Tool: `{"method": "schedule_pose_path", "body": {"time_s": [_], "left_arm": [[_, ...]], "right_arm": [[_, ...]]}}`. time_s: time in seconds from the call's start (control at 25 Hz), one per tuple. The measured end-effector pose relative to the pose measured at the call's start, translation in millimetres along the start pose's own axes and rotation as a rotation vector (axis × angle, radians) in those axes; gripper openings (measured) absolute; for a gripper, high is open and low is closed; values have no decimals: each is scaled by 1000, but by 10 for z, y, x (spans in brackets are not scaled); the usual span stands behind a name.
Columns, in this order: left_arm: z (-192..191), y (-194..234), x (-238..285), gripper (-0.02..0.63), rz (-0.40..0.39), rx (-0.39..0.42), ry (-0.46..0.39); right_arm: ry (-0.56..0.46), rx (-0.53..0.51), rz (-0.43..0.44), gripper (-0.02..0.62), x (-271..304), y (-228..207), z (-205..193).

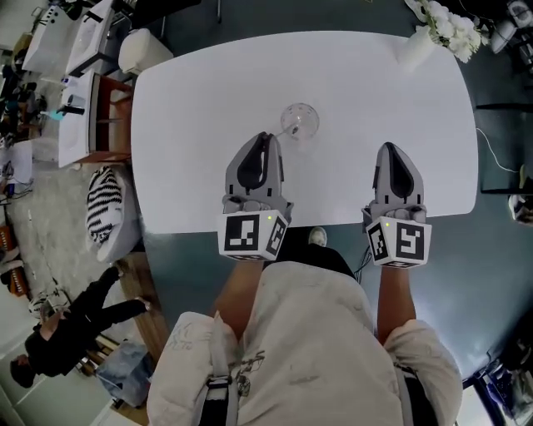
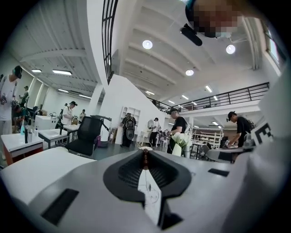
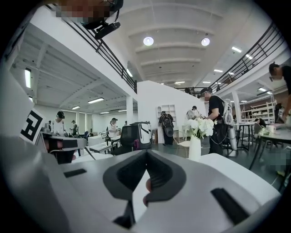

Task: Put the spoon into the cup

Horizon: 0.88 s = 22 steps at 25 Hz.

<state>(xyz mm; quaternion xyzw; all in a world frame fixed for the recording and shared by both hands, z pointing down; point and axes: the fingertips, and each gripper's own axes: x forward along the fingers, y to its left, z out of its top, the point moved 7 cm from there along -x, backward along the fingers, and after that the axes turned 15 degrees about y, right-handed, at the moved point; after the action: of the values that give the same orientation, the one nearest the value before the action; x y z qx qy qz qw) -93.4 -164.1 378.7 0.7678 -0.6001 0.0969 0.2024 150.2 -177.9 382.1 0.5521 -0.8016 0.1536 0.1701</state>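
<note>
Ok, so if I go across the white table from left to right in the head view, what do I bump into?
left gripper → glass cup → right gripper → vase of white flowers

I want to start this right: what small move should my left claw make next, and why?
Probably open the left claw: its jaws stand together, just short of the glass cup, where what looks like the spoon rests. The right claw, also closed, is farther off.
</note>
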Motion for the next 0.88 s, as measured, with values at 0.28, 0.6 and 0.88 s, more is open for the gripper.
{"method": "schedule_pose_path", "body": {"time_s": [0.28,0.6,0.88], "left_arm": [[-221,211,352,35,-45,-63,91],[-623,438,764,35,-79,-147,177],[-830,506,939,35,-90,-178,232]], "right_arm": [[76,-5,-10,-12,272,132,-39],[118,-8,-11,-12,594,225,-233],[155,-17,-23,-12,701,278,-269]]}}
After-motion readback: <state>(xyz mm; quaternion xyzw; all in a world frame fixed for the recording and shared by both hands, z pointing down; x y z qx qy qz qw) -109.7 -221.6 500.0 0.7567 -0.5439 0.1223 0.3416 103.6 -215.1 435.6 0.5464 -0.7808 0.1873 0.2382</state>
